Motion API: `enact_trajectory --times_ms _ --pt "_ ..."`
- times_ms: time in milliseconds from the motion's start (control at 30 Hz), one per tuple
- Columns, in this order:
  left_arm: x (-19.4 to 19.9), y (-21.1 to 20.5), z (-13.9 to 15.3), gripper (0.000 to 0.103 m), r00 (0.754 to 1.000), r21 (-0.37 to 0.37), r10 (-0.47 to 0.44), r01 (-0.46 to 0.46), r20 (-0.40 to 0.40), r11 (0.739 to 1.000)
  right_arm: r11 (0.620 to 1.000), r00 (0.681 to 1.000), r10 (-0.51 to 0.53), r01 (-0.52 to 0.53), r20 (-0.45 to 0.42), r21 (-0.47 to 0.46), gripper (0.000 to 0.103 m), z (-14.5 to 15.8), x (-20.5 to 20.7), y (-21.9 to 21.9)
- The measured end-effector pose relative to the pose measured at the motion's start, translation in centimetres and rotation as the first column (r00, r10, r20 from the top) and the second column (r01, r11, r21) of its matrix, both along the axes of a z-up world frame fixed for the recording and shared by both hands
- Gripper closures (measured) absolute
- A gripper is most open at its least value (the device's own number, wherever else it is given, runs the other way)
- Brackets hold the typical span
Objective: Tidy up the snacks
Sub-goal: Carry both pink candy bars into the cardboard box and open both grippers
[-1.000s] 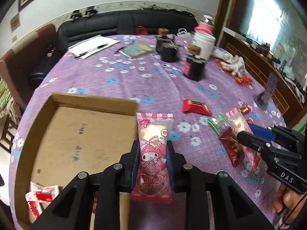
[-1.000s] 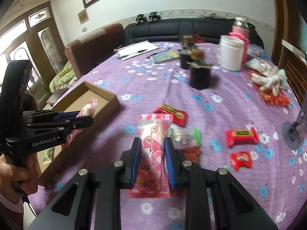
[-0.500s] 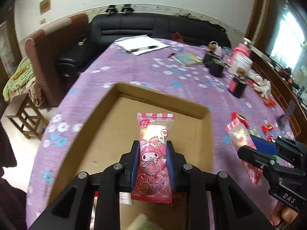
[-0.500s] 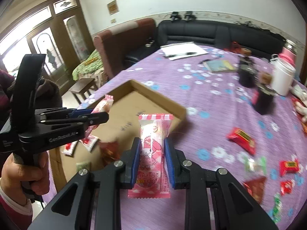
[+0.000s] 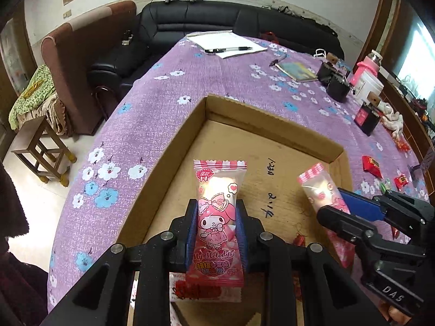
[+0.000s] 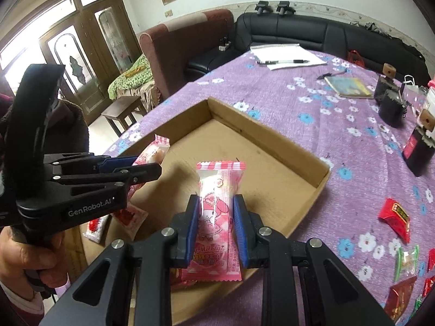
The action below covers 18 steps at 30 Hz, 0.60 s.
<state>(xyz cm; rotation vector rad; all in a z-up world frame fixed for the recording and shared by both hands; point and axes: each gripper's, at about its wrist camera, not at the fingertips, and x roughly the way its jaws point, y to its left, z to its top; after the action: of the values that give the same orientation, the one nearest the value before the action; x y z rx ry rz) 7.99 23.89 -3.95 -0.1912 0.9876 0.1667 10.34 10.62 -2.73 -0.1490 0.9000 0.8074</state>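
Each gripper is shut on a pink My Melody snack packet. In the left wrist view my left gripper point(image 5: 216, 217) holds its packet point(image 5: 217, 195) upright over the open cardboard box point(image 5: 272, 127). My right gripper point(image 5: 350, 212) comes in from the right with its own packet point(image 5: 318, 190) above the box's right side. The right wrist view has the right gripper point(image 6: 216, 206) clamping its packet point(image 6: 217, 184) over the box point(image 6: 272, 135). There the left gripper point(image 6: 141, 167) grips a packet point(image 6: 155, 149) near the box's left wall. Small red-and-white snacks point(image 6: 127, 217) lie inside the box.
Loose snacks lie on the purple flowered tablecloth right of the box, among them a red packet point(image 6: 397, 217) and a green one point(image 6: 405, 263). Farther back stand black jars point(image 5: 337, 87), a white container point(image 5: 369, 87), a notebook point(image 5: 296, 72) and paper with a pen point(image 5: 225, 43). A stool point(image 5: 40, 149) stands left of the table.
Both grippers have swung left from over the scattered snacks on the tablecloth to above the cardboard box. Each still holds its pink packet.
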Motion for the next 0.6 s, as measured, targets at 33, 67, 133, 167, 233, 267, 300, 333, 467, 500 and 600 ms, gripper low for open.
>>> enact_trajectory --times_ms 33,67,133,167,233,267,300,333,467,500,600 --pt "0.2 0.0 -0.2 0.076 1.0 -0.002 -0.002 0.002 -0.006 1.0 1.0 1.0 -0.001 0.001 -0.003 -0.005 0.079 -0.2 0.0 0.1" --pt "0.4 0.1 -0.3 0.076 1.0 -0.006 -0.003 0.003 -0.01 1.0 1.0 1.0 -0.001 0.001 -0.005 -0.01 0.079 -0.4 0.1 0.2" --pt "0.7 0.2 -0.4 0.076 1.0 -0.006 -0.005 0.005 -0.019 1.0 1.0 1.0 -0.004 0.004 -0.005 -0.019 0.079 -0.6 0.4 0.5" --pt "0.9 0.2 -0.5 0.076 1.0 -0.003 -0.004 0.004 -0.027 1.0 1.0 1.0 -0.006 0.006 -0.006 -0.024 0.079 -0.7 0.5 0.5" --pt "1.3 0.3 -0.8 0.076 0.999 -0.003 -0.001 0.001 -0.041 1.0 1.0 1.0 -0.008 0.007 -0.014 -0.029 0.079 -1.0 0.8 0.5" --pt "1.5 0.4 -0.9 0.076 0.999 -0.004 0.0 0.0 -0.046 1.0 0.999 1.0 -0.009 0.009 -0.016 -0.031 0.079 -1.0 0.8 0.5" --pt "1.6 0.4 -1.0 0.076 0.999 -0.002 0.003 -0.003 -0.052 1.0 0.999 1.0 -0.009 0.008 -0.02 -0.033 0.079 -1.1 0.9 0.6" --pt "1.7 0.5 -1.2 0.076 0.998 0.0 0.008 -0.008 -0.057 1.0 0.999 1.0 -0.007 0.006 -0.023 -0.035 0.079 -1.2 0.9 0.6" --pt "2.1 0.8 -1.7 0.076 0.997 0.004 0.019 -0.019 -0.078 1.0 0.999 1.0 0.0 -0.001 -0.028 -0.044 0.079 -1.5 1.0 0.9" --pt "2.2 0.8 -1.7 0.076 0.996 0.008 0.021 -0.021 -0.084 1.0 0.999 1.0 0.001 -0.002 -0.026 -0.048 0.079 -1.6 1.0 1.0" --pt "2.4 0.7 -1.9 0.075 0.995 0.022 0.032 -0.03 -0.097 0.999 0.999 1.0 0.001 -0.002 -0.02 -0.053 0.079 -1.6 1.0 1.0"
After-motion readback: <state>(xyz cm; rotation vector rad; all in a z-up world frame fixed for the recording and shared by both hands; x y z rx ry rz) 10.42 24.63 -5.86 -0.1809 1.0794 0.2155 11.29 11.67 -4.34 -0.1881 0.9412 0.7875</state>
